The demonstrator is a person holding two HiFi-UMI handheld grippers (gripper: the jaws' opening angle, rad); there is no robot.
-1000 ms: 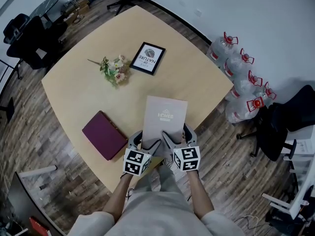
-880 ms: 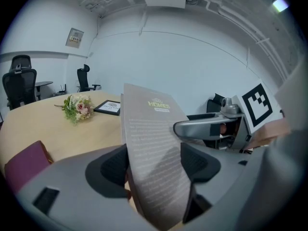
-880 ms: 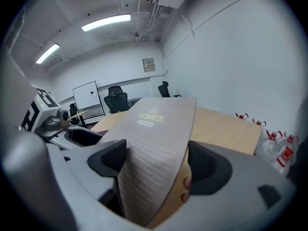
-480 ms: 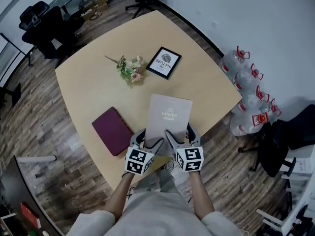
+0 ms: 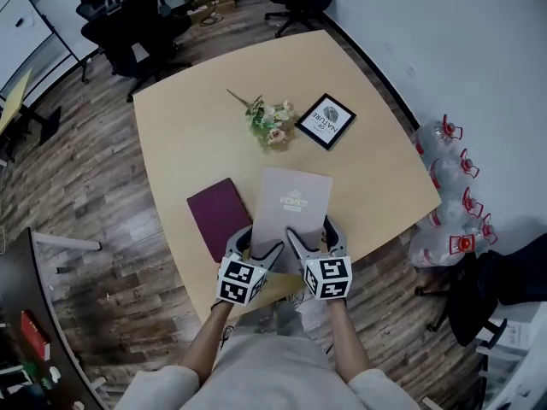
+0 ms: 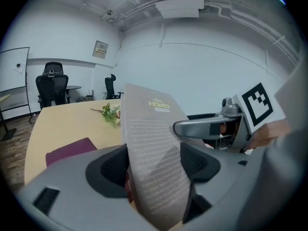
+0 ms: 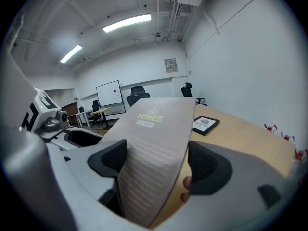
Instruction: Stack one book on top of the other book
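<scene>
Two grippers are on one item: the grey book. Your left gripper and right gripper sit side by side at the book's near short edge, at the near edge of the tabletop.

Left gripper view: the fingers are clenched on the grey book, whose cover runs slantwise through the gap and rises tilted above the tabletop. Right gripper view: the same finding. Its fingers stand wide but are filled by the book, and the printed cover slopes up and away from the camera.

Position of the held book: the near end is in both grippers and the far end points toward the flowers. It is not on the other book.

The maroon book lies flat on the tabletop just beside the grey book, on your left. Whether the two edges touch cannot be made out.

Other items noted: a framed picture lies just right of the flowers, water bottles stand on the floor off the right edge, and office chairs are beyond the far side.
</scene>
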